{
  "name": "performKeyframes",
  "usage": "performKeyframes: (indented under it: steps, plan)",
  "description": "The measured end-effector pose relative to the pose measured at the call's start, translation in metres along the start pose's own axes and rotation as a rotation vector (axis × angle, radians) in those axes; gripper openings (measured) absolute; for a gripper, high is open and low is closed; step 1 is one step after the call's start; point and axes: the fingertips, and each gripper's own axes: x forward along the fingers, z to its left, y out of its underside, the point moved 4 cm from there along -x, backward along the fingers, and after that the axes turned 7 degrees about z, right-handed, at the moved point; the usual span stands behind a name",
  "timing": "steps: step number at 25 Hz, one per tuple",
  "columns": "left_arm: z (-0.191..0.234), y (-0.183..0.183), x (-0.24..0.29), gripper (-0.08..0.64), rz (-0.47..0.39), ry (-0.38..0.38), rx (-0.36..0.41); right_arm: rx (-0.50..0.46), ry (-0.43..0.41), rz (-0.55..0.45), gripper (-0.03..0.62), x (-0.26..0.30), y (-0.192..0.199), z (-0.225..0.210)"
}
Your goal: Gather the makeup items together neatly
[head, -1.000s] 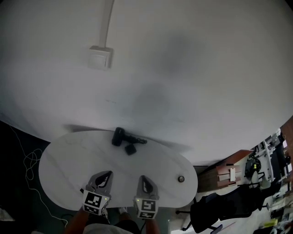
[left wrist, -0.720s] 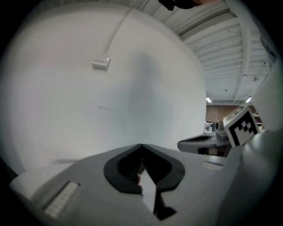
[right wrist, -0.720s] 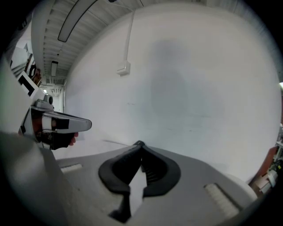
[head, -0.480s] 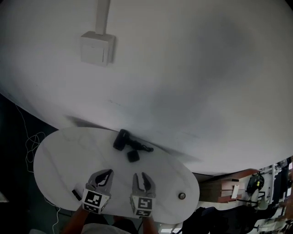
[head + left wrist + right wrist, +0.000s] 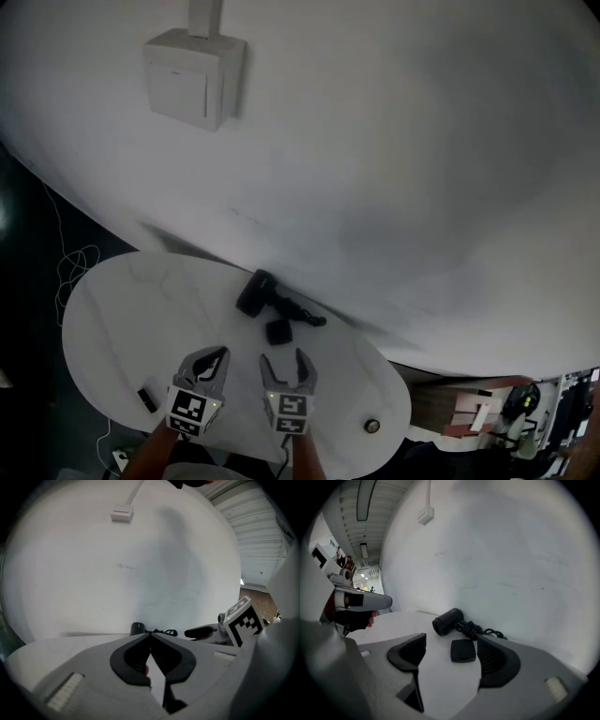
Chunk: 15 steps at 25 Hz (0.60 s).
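1. A white oval table (image 5: 112, 319) stands against a pale wall, which carries a switch box (image 5: 192, 80) high up.
2. A black hair dryer (image 5: 256, 292) lies at the far edge of the table by the wall, with its cord (image 5: 307, 318) bunched at its right.
3. A black square compact (image 5: 278, 330) lies flat just in front of the dryer, close beside it.
4. A small black stick (image 5: 147, 399) lies well apart, near the table's near-left edge.
5. A small round thing (image 5: 371, 426) sits well apart, near the near-right edge; what it is cannot be made out.
6. The left gripper (image 5: 219, 356) hangs over the near part of the table, its jaw tips closed together with nothing gripped.
7. The right gripper (image 5: 283, 358) is just beside it. Its jaws have just been opening and stand wide and empty. They point at the compact, which lies ahead of them, untouched.
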Motion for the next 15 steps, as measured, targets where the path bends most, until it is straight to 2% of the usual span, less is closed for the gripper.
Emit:
performKeyframes:
  steps: [15]
  plan:
    - [0.011,0.038,0.033,0.011,0.098,-0.039,-0.072,-0.008,-0.036,0.172,0.344,0.077,0.033,-0.021]
